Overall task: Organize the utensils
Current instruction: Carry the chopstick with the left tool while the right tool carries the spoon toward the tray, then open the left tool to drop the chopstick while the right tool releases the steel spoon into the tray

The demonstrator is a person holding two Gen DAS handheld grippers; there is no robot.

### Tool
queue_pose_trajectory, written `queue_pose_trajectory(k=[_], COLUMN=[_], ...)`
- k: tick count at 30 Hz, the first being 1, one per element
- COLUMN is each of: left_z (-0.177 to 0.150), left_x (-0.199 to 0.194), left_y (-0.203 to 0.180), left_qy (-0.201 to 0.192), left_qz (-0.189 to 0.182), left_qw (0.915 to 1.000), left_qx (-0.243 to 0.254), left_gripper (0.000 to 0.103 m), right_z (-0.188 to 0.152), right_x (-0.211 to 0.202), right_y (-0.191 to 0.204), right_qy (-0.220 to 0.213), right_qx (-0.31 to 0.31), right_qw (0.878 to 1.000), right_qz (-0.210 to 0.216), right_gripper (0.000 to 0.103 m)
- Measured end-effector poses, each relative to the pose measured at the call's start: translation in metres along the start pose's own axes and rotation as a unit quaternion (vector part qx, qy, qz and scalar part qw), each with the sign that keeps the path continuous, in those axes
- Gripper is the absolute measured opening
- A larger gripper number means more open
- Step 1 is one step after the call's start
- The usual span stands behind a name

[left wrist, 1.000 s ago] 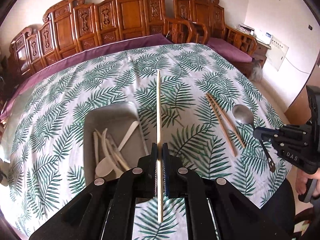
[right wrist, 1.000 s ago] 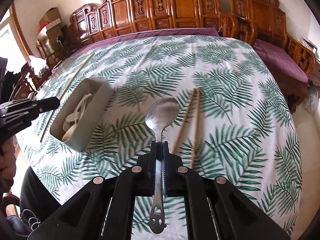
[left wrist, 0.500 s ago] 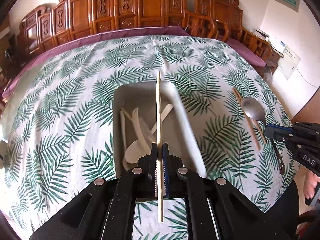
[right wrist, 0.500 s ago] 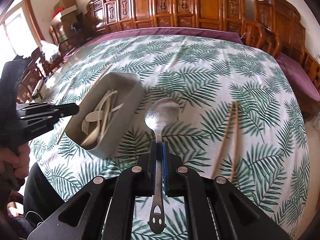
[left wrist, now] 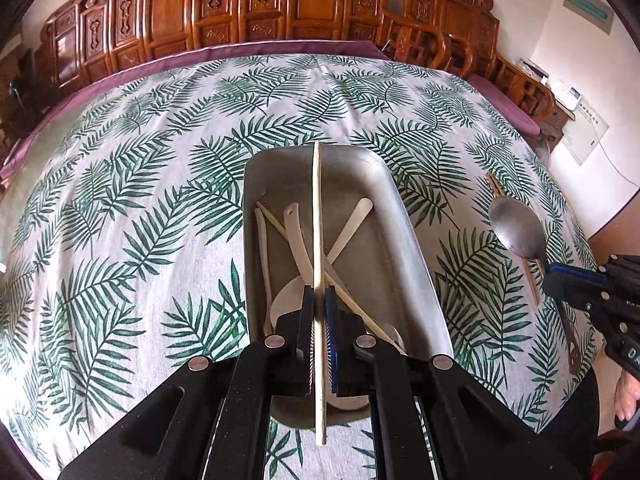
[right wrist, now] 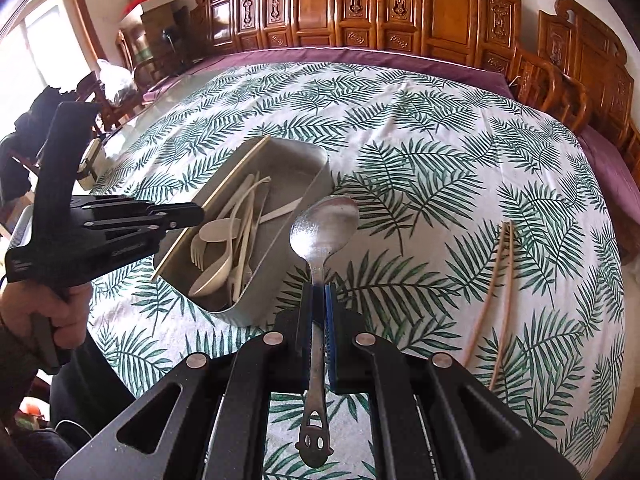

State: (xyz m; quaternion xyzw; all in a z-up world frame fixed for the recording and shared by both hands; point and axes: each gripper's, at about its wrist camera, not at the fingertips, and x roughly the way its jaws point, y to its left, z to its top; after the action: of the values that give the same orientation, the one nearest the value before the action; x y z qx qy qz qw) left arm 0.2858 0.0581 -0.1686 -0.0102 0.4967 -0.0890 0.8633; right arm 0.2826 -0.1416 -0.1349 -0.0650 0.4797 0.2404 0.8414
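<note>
Counting now: 1 grey tray [left wrist: 416,256] sitting on 1 leaf-print tablecloth [left wrist: 140,208]. 1 metal spoon [right wrist: 324,228] showing. 3 chopsticks showing outside the tray: 1 single chopstick [left wrist: 319,240] hanging over it, plus 2 lying as a pair of chopsticks [right wrist: 500,292] on the cloth. Inside the tray, pale utensils [right wrist: 228,240] are overlapping: approx 2 spoons, 1 fork, several thin sticks; exact no. can't be told. 2 grippers showing: left gripper [left wrist: 319,300], right gripper [right wrist: 319,300].
</note>
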Motion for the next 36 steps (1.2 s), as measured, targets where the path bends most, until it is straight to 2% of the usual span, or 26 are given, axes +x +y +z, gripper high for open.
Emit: queue_pose_trajectory(k=[13, 27, 29, 32, 36], left_z=[0.007, 0.005, 0.005, 0.004, 0.002], left_x=[-0.002, -0.045, -0.053, -0.062, -0.071], left_y=[0.001, 0.027, 0.033, 0.039, 0.046], left_qy=[-0.011, -0.050, -0.057, -0.066, -0.075], left_qz=[-0.005, 0.016, 0.021, 0.025, 0.031], left_qw=[0.9999, 0.9983, 0.9978, 0.9970, 0.9962], left_qx=[-0.008, -0.024, -0.025, -0.029, -0.033], left_gripper=[0.005, 0.006, 0.008, 0.017, 0.017], right_z=[0.011, 0.050, 0.055, 0.062, 0.070], right_x=[0.006, 0.038, 0.045, 0.058, 0.082], right_y=[0.011, 0.045, 0.050, 0.057, 0.063], right_qy=[0.003, 0.003, 0.008, 0.017, 0.035], right_qx=[-0.009, -0.011, -0.011, -0.005, 0.010], right_qw=[1.000, 0.999, 0.998, 0.998, 0.997], right_qz=[0.009, 0.050, 0.055, 0.060, 0.067], right_gripper=[0.007, 0.007, 0.007, 0.007, 0.007])
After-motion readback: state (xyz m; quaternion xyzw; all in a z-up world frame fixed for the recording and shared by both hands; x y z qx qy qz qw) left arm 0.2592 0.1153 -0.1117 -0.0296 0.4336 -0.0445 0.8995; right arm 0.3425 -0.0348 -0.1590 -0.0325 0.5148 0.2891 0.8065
